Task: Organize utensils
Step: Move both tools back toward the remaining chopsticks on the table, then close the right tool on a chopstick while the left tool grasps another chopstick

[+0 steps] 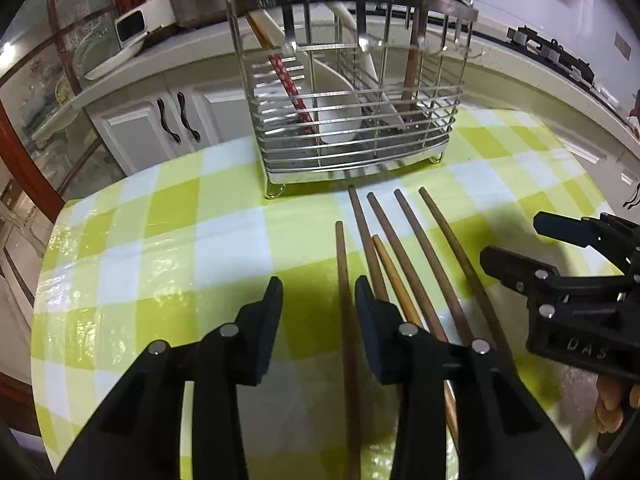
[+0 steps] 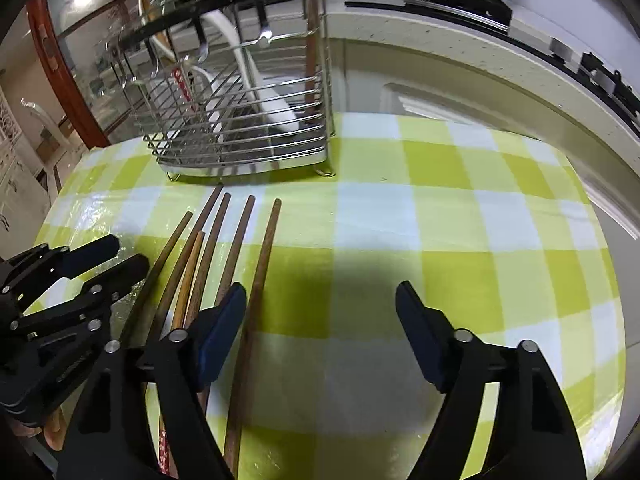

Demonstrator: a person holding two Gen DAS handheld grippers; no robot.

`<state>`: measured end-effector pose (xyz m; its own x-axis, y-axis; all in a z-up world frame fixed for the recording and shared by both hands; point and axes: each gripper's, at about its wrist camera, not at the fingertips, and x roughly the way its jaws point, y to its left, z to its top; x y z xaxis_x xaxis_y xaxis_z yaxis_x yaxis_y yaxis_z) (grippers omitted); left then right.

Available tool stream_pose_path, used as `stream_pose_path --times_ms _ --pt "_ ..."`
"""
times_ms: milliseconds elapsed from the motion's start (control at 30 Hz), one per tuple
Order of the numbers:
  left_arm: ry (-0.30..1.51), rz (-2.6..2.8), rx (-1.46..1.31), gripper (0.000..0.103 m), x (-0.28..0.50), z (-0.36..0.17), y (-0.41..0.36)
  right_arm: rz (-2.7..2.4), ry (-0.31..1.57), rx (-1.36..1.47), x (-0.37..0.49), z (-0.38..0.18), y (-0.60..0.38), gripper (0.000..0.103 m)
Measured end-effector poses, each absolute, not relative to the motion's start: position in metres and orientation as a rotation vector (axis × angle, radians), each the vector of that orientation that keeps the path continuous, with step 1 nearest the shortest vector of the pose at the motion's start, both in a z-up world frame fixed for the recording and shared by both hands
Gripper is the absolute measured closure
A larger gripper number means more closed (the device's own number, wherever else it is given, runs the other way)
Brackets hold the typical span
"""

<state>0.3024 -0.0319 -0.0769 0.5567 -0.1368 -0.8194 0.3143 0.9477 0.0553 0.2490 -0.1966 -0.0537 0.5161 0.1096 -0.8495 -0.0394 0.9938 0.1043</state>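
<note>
A: Six chopsticks by my count lie loose on the counter (image 1: 168, 240), which wears a green-and-white checked cloth. Behind them stands the wire utensil rack (image 1: 352, 120), already holding a white ladle (image 1: 340, 120), a red patterned stick (image 1: 288, 84) and one brown stick upright (image 1: 412, 72).

B: Which step do you log?

A: Pick-up, I judge. I have the left hand-held gripper (image 1: 318, 300) low over the leftmost chopstick (image 1: 342, 280), which runs up between its two fingers. Jaws are part-closed, but I see clear cloth on either side of the stick, so nothing is clenched yet.

B: And the other side?

A: The right hand-held gripper (image 2: 320, 304) stands wide and holds nothing. The rightmost chopstick (image 2: 260, 280) passes just inside its left finger (image 2: 220, 320), with the other finger well apart across bare cloth.

B: Next move?

A: My estimate: close each pair of jaws squarely on its own stick without catching a neighbour, since the middle four lie close together and one pale stick (image 1: 392, 276) overlaps another. Then lift, tip upright, and drop into a rack compartment. Which compartment suits, I cannot tell from here.
</note>
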Motion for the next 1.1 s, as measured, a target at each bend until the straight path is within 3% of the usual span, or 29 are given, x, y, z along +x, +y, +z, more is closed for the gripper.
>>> stream_pose_path --times_ms 400,633,767,967,1100 --pt "0.971 -0.277 0.211 0.068 0.312 -0.089 -0.035 0.112 1.050 0.017 0.255 -0.062 -0.179 0.043" --pt "0.975 -0.306 0.198 0.084 0.311 -0.091 -0.040 0.119 1.048 0.005 0.255 -0.062 -0.175 0.052" --pt "0.976 -0.308 0.195 0.097 0.310 -0.090 -0.042 0.137 1.045 -0.005 0.256 -0.061 -0.172 0.064" --pt "0.980 -0.313 0.167 0.097 0.308 -0.089 -0.036 0.177 1.039 -0.006 0.254 -0.059 -0.170 0.090" --pt "0.977 -0.309 0.151 0.097 0.304 -0.087 -0.033 0.195 1.041 0.037 0.253 -0.059 -0.177 0.092"
